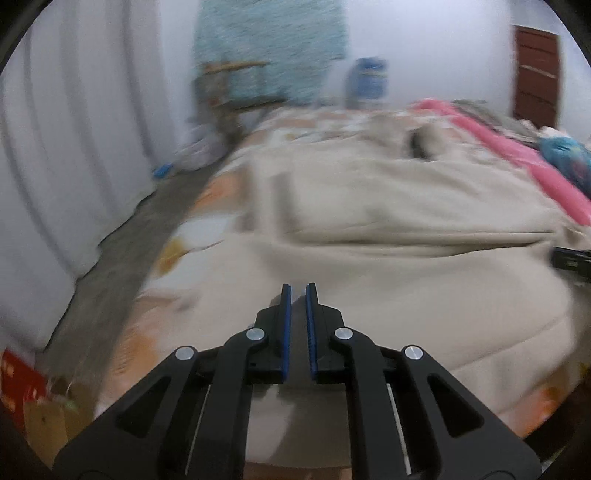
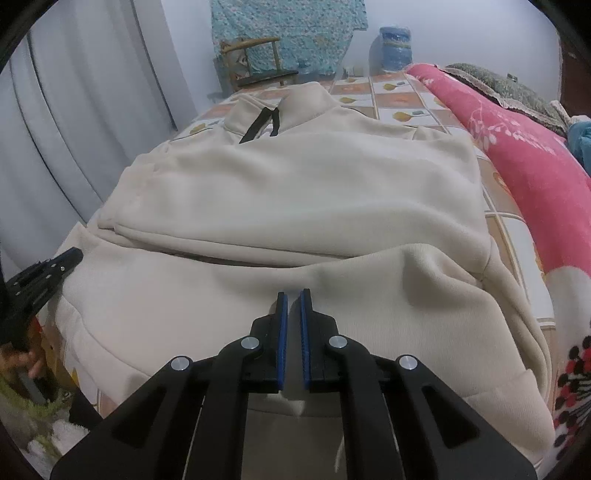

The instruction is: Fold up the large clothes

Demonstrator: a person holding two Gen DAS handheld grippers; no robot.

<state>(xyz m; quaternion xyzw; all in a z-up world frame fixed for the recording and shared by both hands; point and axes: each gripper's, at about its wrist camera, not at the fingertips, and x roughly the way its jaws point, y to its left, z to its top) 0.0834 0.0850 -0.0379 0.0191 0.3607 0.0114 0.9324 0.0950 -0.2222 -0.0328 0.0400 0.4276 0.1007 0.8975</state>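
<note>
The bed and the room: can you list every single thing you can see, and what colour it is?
hoodie: one, cream with black drawstrings, spread on the bed, partly folded
bedsheet: one, orange and white squares, under the hoodie
blanket: one, pink with flowers, along the bed's right side
chair: one, wooden, beyond the bed
hanging cloth: one, teal, on the far wall
water jug: one, blue, by the far wall
curtain: one, pale grey, at left
door: one, dark brown, far right
left tool: black, blue pads, nearly closed
right tool: black, blue pads, nearly closed
</note>
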